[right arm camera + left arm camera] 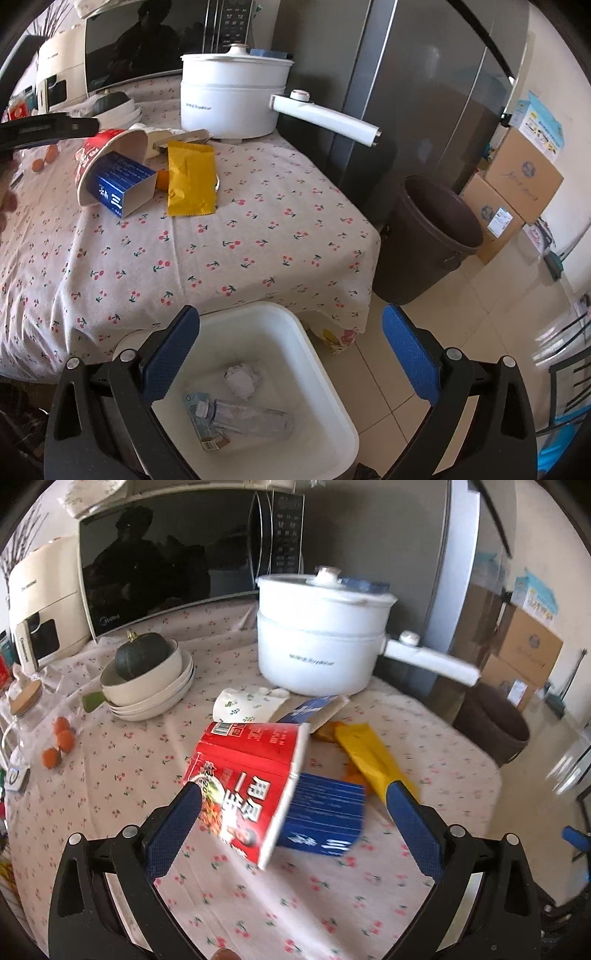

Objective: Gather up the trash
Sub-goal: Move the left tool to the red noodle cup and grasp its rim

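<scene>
A red instant-noodle cup (245, 786) lies on its side on the cherry-print tablecloth, with a blue box (325, 818) at its mouth and a yellow wrapper (373, 760) behind. My left gripper (291, 808) is open, its fingers on either side of the cup and box. In the right wrist view the cup (99, 155), blue box (123, 186) and yellow wrapper (190, 179) lie at the far left. My right gripper (290, 349) is open and empty above a white bin (325, 373) holding a plastic bottle (251, 421) and crumpled paper (242, 380).
A white electric pot (317, 638) with a long handle, a microwave (166, 561), stacked bowls with a squash (147, 679), a floral cup (245, 705) and small oranges (61, 742) stand on the table. A brown bucket (432, 236) and cardboard boxes (517, 184) stand on the floor.
</scene>
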Tool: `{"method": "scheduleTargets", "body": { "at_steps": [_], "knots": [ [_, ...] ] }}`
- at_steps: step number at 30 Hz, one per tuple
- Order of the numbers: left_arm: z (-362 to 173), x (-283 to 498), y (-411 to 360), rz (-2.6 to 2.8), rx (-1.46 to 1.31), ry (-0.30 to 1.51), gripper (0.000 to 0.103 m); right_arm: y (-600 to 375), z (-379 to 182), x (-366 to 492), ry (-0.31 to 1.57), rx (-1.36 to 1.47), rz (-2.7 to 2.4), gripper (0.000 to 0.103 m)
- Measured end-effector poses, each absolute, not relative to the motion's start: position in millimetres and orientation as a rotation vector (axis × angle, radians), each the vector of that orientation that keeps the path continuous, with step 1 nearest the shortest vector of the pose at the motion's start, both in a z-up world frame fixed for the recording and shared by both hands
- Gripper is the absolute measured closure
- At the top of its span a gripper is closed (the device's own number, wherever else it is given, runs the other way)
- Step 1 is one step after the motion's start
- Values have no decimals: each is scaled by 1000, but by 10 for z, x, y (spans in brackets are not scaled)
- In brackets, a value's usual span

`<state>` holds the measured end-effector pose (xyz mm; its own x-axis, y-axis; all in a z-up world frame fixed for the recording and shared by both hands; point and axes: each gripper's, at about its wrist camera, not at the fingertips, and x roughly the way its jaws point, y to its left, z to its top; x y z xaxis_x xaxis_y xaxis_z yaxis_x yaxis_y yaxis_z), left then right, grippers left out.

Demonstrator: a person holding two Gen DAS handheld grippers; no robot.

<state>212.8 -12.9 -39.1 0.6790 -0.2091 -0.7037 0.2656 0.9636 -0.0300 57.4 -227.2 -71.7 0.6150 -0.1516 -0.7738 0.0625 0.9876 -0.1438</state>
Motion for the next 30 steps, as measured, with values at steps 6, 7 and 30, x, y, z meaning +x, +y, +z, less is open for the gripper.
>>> {"method": "scheduleTargets", "body": {
  "at_steps": [6, 7, 30],
  "knots": [
    [-592, 2424, -94, -217, 133, 825, 7, -2172, -762, 690, 920, -116, -99, 7],
    [-630, 2479, -60, -215, 127, 837, 7, -2149, -764, 709, 921, -117, -94, 7],
    [-389, 2243, 426, -242, 41, 809, 16, -1953, -749, 784, 911, -109, -64, 7]
  ]
}}
